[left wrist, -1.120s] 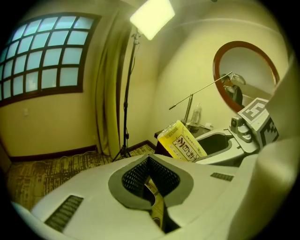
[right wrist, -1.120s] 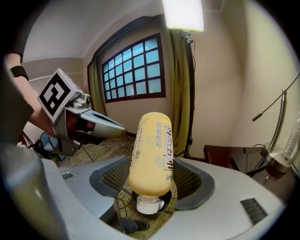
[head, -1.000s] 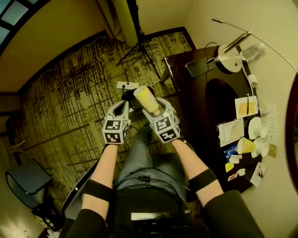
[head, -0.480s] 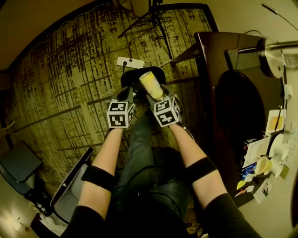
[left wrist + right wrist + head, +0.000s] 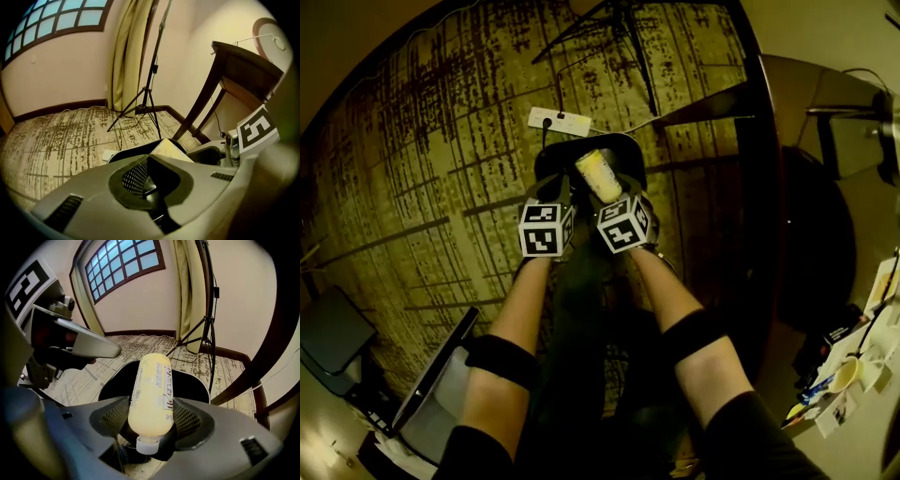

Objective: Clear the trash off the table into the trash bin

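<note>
Holding left hand-held gripper (image 5: 150,177) pressed together, empty, beside the rim of the black trash bin (image 5: 625,142). Pinching the yellow bottle (image 5: 151,390) near its cap end in right hand-held gripper (image 5: 150,423), over the bin mouth. Judging it light, smooth, slippery; gripping the body suiting best.

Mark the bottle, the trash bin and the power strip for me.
bottle (image 5: 151,394): right gripper view, label at mid-body.
trash bin (image 5: 628,155): head view, inner wall right of the bottle.
power strip (image 5: 559,121): head view, middle of its casing.
</note>
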Action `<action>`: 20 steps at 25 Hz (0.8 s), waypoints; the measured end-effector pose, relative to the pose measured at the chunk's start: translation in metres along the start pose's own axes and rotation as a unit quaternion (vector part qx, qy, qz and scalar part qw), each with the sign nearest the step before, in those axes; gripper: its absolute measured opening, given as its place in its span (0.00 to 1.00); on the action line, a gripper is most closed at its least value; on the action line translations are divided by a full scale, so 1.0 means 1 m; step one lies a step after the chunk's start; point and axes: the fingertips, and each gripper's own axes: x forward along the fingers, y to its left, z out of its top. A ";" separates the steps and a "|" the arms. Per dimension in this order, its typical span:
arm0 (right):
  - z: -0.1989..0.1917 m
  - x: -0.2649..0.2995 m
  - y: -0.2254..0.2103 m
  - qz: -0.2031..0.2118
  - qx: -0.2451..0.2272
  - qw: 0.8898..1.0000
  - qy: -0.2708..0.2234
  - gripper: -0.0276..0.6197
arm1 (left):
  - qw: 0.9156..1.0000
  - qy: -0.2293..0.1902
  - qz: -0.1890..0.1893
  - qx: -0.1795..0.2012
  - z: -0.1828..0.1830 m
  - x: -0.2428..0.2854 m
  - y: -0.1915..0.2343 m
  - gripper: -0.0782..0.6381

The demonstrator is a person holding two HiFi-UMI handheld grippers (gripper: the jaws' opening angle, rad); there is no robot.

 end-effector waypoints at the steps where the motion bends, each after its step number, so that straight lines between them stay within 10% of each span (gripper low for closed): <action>1: -0.003 0.007 -0.001 0.000 -0.002 1.000 0.004 0.51 | 1.000 0.000 0.002 -0.002 -0.003 0.004 0.003 0.11; 20: 0.022 -0.036 0.006 -0.008 0.005 1.000 0.002 0.48 | 1.000 0.001 0.012 -0.016 0.008 -0.042 0.000 0.11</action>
